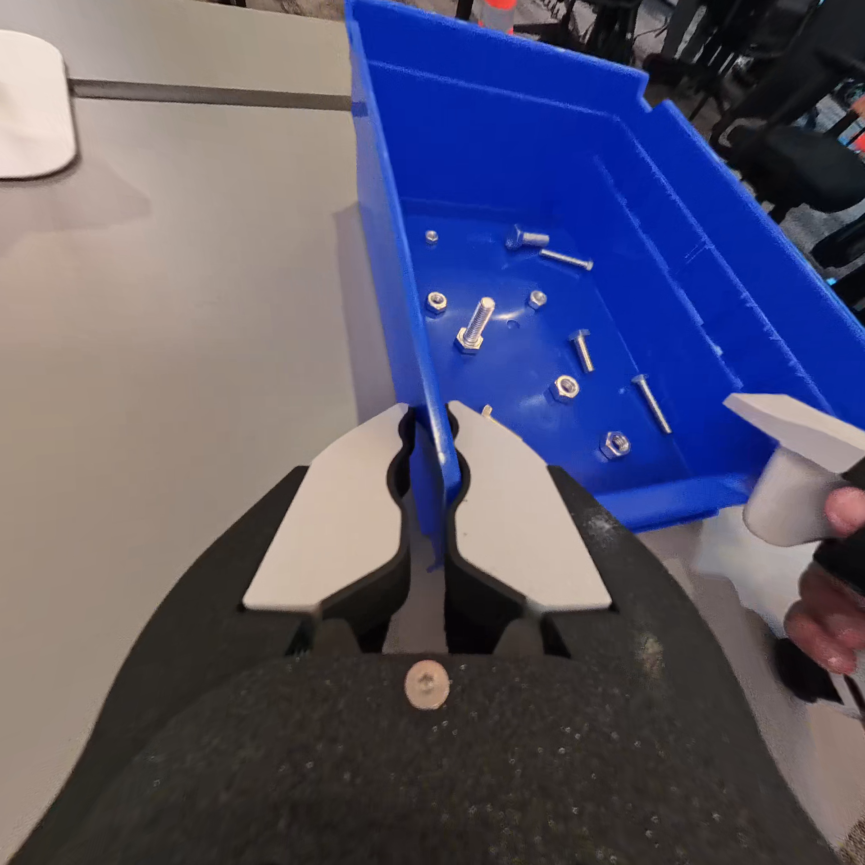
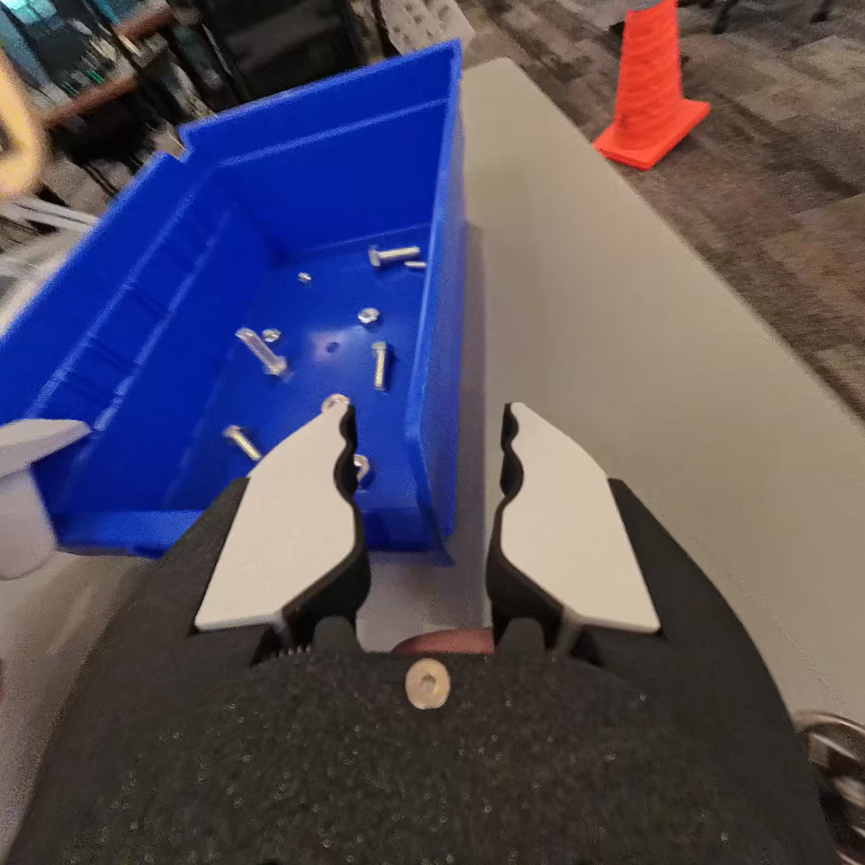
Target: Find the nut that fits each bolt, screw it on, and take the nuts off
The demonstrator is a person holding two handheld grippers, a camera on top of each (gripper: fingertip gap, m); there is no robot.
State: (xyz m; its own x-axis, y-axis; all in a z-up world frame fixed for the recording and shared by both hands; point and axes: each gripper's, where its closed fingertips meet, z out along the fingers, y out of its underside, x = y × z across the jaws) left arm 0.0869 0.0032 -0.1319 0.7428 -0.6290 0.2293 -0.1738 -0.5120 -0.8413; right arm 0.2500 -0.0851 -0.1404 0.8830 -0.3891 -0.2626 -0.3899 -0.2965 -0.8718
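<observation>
The left claw (image 1: 430, 416) is clamped on the near corner of the blue bin's (image 1: 515, 140) side wall, one finger outside and one inside, pinning the bin to the grey surface (image 1: 187, 327). The right claw (image 2: 428, 421) hangs wide and empty at the bin's other near corner, its left finger over the bin floor and its right finger out over the surface.

Everything the task needs lies loose on the bin floor, ahead of and below both claws. From the right claw the hardware sits forward and to the left. The nearest pieces are a nut (image 2: 361, 465) right beside its left finger and another nut (image 2: 337, 401) at that finger's tip. With the left claw busy on the wall, the free right one looks like the picker.

The count, from the left wrist view: five bolts and five nuts, plus a small brassy bit peeking past the finger that I can't identify. The big bolt (image 1: 475, 325) stands on its head, shaft leaning away from the camera and up. The other four bolts lie flat — the two slim ones, long bolt (image 1: 651, 405) and far bolt (image 1: 566, 259), point in quite different directions.

An orange cone (image 2: 650, 84) stands on the carpet beyond the surface.
</observation>
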